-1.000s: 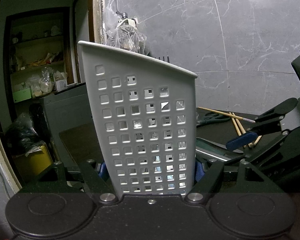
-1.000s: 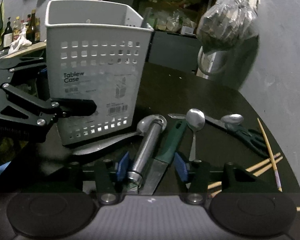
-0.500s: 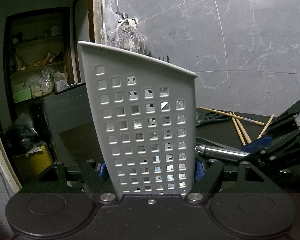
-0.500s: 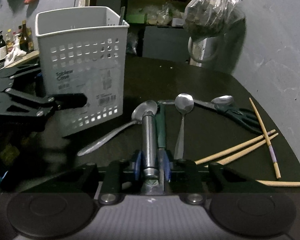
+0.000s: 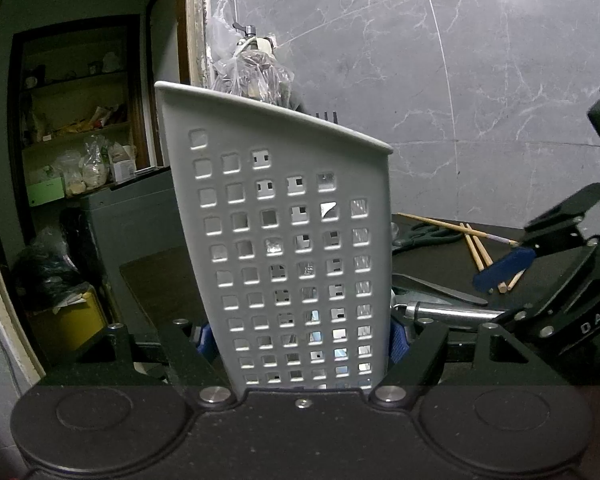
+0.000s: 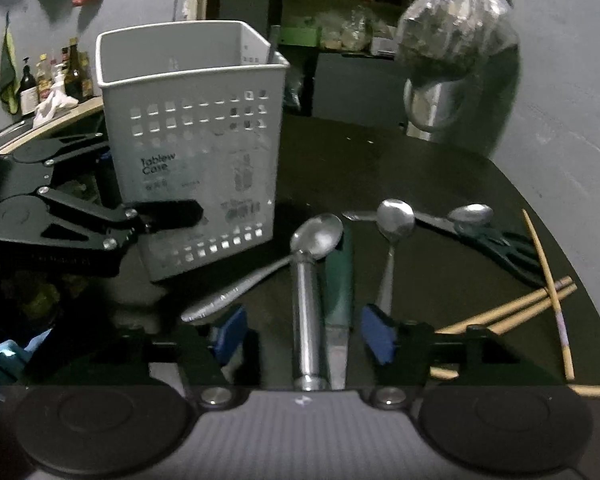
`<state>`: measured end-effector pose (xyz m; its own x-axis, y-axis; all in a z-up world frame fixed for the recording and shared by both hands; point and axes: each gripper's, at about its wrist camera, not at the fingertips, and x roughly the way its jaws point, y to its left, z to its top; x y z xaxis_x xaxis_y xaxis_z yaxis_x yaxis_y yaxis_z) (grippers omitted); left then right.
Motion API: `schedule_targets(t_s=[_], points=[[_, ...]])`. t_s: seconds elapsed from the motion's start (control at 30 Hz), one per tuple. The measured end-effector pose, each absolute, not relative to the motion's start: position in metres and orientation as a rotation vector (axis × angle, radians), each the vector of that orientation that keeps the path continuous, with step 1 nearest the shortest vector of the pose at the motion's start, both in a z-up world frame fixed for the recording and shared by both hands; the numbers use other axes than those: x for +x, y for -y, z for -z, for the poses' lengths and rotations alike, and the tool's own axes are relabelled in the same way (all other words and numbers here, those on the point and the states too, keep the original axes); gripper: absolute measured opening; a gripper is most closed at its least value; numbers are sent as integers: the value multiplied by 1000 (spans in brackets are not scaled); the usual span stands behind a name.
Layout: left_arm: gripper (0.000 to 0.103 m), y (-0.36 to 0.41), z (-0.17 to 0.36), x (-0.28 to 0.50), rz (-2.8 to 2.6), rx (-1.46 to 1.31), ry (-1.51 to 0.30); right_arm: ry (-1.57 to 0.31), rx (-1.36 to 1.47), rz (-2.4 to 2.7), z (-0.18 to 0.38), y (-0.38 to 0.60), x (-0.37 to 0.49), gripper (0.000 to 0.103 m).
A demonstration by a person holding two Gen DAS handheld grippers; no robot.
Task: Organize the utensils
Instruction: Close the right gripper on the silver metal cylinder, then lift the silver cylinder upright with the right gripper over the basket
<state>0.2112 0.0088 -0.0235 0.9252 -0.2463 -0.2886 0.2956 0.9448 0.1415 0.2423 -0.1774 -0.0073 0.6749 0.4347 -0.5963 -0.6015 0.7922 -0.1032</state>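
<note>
L gripper (image 5: pixel 298 340) clamped on white perforated plastic utensil basket (image 5: pixel 292 240), same as before. R gripper (image 6: pixel 302 330) jaws just reopened, now wide apart, straddling shiny steel cylindrical handle (image 6: pixel 307 320) w/o touching; pinched it half a sec ago.

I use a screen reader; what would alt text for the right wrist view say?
Right gripper with open jaws straddling a steel-handled utensil and a green-handled knife on a dark table; spoons and chopsticks lie nearby. Left gripper holds a white basket.

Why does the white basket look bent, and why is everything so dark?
Left wrist view: the fisheye lens bows the white basket and darkens the corners. Right wrist view: dim room, slightly blurry, black table swallows light, while the spoon glints.
</note>
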Motion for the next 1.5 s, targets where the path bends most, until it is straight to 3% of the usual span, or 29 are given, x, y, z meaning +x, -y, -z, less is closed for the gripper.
schedule_targets(t_s=[0.2, 0.43, 0.73, 0.8, 1.1, 1.5], points=[[77, -9, 24, 211, 280, 185, -271, -603, -316, -628, 6, 166, 257, 76], [77, -9, 24, 211, 280, 184, -271, -634, -341, -633, 10, 159, 265, 37], [77, -9, 24, 211, 280, 184, -272, -689, -279, -634, 11, 160, 276, 35], [77, -9, 24, 211, 280, 185, -271, -687, -266, -635, 12, 161, 276, 20], [77, -9, 24, 211, 280, 185, -272, -613, -223, -615, 3, 168, 259, 20], [77, -8, 22, 209, 278, 186, -273, -284, -48, -621, -27, 195, 230, 20]])
